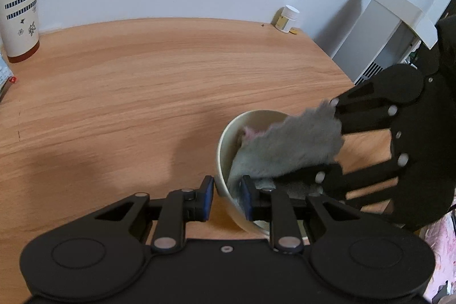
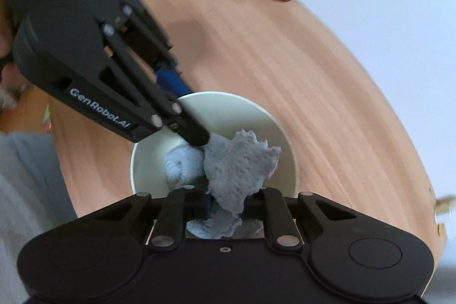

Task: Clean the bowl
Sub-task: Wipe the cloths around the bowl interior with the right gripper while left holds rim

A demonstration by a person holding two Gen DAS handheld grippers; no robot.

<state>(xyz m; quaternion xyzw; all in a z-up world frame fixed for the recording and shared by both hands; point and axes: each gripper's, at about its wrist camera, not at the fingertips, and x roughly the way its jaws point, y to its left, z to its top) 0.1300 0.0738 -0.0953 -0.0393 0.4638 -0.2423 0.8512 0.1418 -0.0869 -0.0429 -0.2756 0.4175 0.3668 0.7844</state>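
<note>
I am looking at a big wooden table (image 1: 142, 81). Near its right edge sits the cream bowl (image 1: 225, 144), the thing I have to clean.

My left gripper (image 1: 228, 197) has one blue finger on the outside of the bowl wall and one inside, so I think it is pinching the rim to keep the bowl from sliding.

My right gripper (image 2: 225, 205) is squeezed tight on a gray cloth (image 2: 239, 167). The cloth hangs down into the bowl and touches the inside.

So I think I am in the middle of the job. The bowl is held and the cloth is in it, wiping. The picture is too blurry to tell if any dirt is left. I would still rub all around the inside, then lift the cloth out and let go of the bowl.
</note>
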